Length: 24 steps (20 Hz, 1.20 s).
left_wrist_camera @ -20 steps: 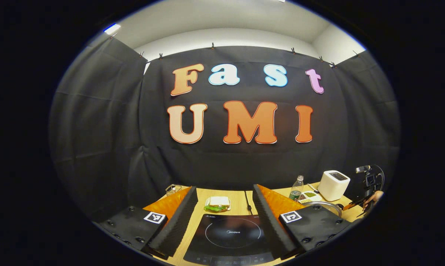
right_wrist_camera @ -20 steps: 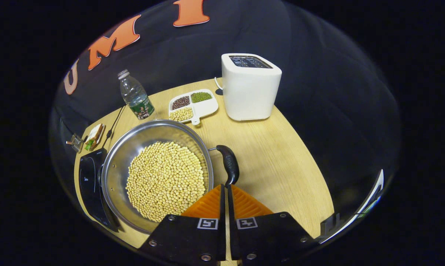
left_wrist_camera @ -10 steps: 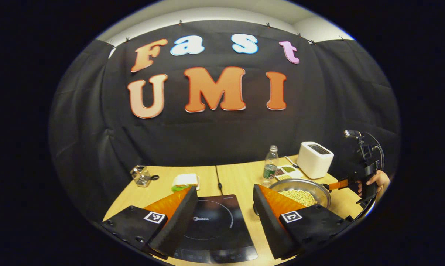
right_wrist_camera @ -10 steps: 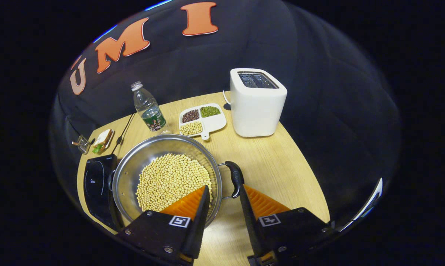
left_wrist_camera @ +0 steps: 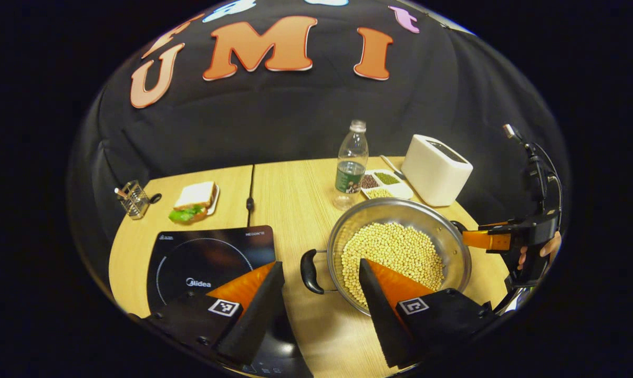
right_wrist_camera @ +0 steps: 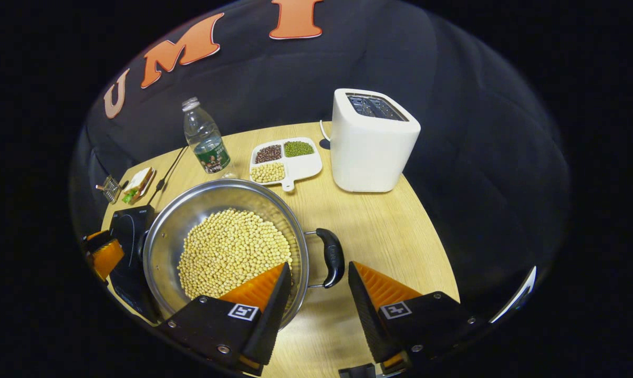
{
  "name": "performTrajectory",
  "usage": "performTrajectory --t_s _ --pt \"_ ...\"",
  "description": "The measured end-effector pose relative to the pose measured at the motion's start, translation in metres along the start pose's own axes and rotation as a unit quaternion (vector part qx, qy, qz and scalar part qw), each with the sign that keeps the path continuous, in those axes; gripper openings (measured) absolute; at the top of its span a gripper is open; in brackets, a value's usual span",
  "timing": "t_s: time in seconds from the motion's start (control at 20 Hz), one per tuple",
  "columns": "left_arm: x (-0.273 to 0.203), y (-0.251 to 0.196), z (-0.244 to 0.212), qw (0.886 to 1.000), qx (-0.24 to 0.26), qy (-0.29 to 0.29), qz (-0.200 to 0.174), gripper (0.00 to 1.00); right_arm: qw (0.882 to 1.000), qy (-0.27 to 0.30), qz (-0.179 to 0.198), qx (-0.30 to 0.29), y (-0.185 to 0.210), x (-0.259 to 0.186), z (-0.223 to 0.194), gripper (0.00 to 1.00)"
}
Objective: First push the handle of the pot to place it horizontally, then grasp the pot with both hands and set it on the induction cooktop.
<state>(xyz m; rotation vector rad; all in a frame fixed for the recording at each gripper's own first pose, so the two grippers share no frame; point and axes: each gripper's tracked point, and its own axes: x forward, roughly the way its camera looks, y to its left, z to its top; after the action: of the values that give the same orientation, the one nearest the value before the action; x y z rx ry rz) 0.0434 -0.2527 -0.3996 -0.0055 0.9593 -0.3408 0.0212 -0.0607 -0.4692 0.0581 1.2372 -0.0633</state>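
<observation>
Tongs agape, straddling pot handles.

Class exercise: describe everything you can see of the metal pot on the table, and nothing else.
The pot is a wide, shallow, shiny round pan that looks like steel. It stands upright on the wooden table, beside the induction cooktop, not on it. Pale round beans cover its bottom. Two dark loop handles on thin metal stems stick out from opposite sides: one lies ahead of the open right gripper, the other lies between the fingers of the open left gripper. Neither gripper holds it.
</observation>
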Motion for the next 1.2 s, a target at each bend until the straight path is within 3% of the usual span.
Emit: performTrajectory --t_s 0.05,0.2,0.25,0.4,0.6,0.75,0.85,0.95,1.2 --pt "0.012 0.002 -0.008 1.0 -0.001 0.015 0.004 0.91 1.0 0.003 -0.004 0.0 -0.003 0.004 -0.002 0.7" --pt "0.033 -0.003 -0.029 0.998 -0.011 0.062 -0.003 0.93 1.0 0.011 -0.006 -0.006 -0.003 0.013 -0.004 0.7" --pt "0.044 -0.001 -0.036 0.997 -0.015 0.069 -0.003 0.86 1.0 0.011 -0.005 -0.008 -0.002 0.016 -0.004 0.66" --pt "0.058 -0.004 -0.04 0.996 -0.03 0.083 -0.01 0.85 1.0 0.017 -0.007 -0.019 0.0 0.023 -0.006 0.7" --pt "0.08 0.002 -0.041 0.997 -0.031 0.073 0.004 0.85 0.999 0.025 -0.007 -0.024 0.004 0.03 -0.014 0.69" --pt "0.097 0.004 -0.05 0.996 -0.035 0.077 0.015 0.73 1.0 0.022 -0.006 -0.022 0.006 0.031 -0.014 0.66" --pt "0.105 0.006 -0.046 0.997 -0.043 0.052 0.021 0.75 1.0 0.019 -0.011 -0.021 0.006 0.03 -0.014 0.65" --pt "0.104 0.006 -0.044 0.997 -0.057 0.035 0.021 0.72 1.0 0.01 -0.016 -0.013 0.007 0.03 -0.012 0.63" --pt "0.091 0.005 -0.041 0.999 -0.029 0.009 0.037 0.66 1.0 -0.001 -0.031 -0.003 0.01 0.022 -0.016 0.57"
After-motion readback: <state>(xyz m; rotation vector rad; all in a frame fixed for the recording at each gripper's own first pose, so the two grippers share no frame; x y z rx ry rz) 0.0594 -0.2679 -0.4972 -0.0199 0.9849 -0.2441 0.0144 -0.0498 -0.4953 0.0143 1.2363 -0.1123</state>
